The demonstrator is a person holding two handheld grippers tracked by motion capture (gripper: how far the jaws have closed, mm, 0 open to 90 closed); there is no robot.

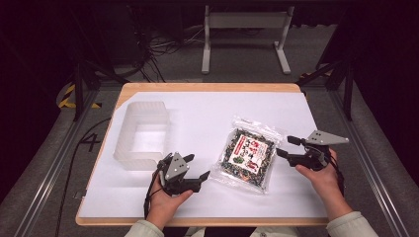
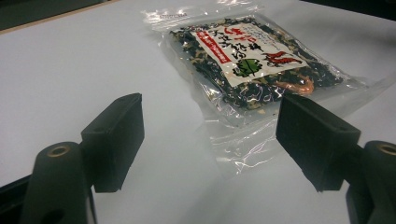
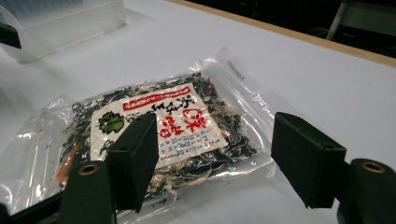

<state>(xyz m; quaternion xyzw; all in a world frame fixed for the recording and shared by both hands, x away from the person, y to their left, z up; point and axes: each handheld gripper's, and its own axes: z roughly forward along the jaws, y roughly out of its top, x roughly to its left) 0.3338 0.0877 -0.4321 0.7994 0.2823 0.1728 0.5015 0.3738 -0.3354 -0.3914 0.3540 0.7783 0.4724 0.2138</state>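
A clear plastic bag of dark dried food with a white, red and green label lies flat on the white table, right of centre. My left gripper is open just off the bag's near-left corner, pointing at it; in the left gripper view the bag lies ahead between the spread jaws. My right gripper is open at the bag's right edge, and the bag sits close in front of its jaws. Nothing is held by either one.
A translucent, empty plastic box stands at the left of the white table top, just beyond my left hand; its corner appears as the box in the right gripper view. The wooden table edge runs along the far side.
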